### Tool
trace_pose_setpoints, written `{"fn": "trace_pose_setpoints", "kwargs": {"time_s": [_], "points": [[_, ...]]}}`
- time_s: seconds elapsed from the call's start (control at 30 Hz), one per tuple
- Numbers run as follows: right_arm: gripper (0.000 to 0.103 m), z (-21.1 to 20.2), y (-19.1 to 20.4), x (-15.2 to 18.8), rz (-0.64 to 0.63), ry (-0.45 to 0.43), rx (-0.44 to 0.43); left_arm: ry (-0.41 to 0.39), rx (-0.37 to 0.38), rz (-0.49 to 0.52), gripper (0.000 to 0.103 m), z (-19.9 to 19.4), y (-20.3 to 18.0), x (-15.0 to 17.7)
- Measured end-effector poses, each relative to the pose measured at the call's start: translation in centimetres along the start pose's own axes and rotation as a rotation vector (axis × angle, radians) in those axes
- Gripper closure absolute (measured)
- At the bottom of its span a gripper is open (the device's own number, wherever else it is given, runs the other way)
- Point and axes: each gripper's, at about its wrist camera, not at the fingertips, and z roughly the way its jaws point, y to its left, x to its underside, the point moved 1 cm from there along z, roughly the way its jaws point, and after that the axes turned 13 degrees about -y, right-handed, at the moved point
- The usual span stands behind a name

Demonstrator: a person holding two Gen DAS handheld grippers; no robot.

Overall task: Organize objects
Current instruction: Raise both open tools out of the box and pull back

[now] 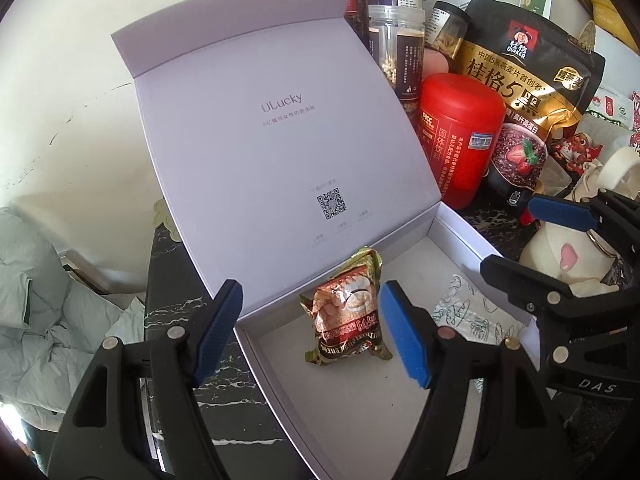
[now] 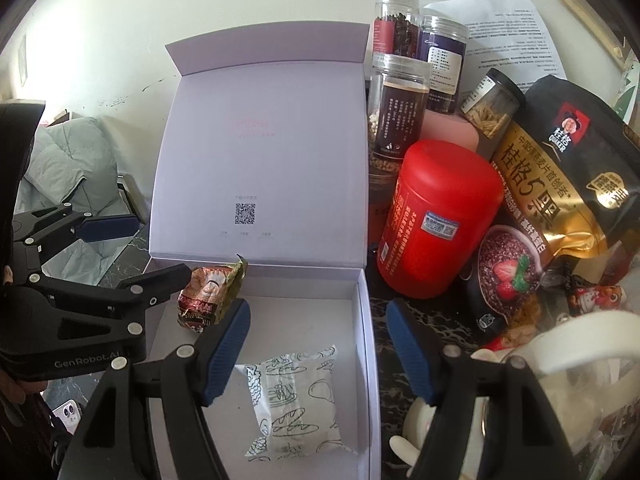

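Two claws tilted downward above white box [image 1: 460,236], both open, holding nothing. Left claw [image 1: 316,332] spread over brown snack packet [image 1: 346,316] lying at back-left of box floor, pads clear of it. Right claw [image 2: 320,350] spread over white printed packet [image 2: 296,396] in front-right part. Lid [image 2: 260,160] standing upright. Beside box on dark surface [image 2: 400,332]: red canister [image 2: 436,216], black oat bag [image 2: 560,184], clear jars [image 2: 396,108].

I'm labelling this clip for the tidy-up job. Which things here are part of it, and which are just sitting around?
In the job:
open white cardboard box
brown-and-gold foil snack packet
white printed bread wrapper packet

Lying about:
red plastic canister
black-and-gold oat bag
clear plastic jars
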Motion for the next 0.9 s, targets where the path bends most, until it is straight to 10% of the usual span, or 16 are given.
{"fn": "trace_pose_setpoints", "kwargs": {"time_s": [0.9], "points": [[0.028, -14.1, 4.9, -2.2, -0.051, -0.128, 0.033, -0.150, -0.021, -0.039, 0.032, -17.4, 3.0, 0.7]]}}
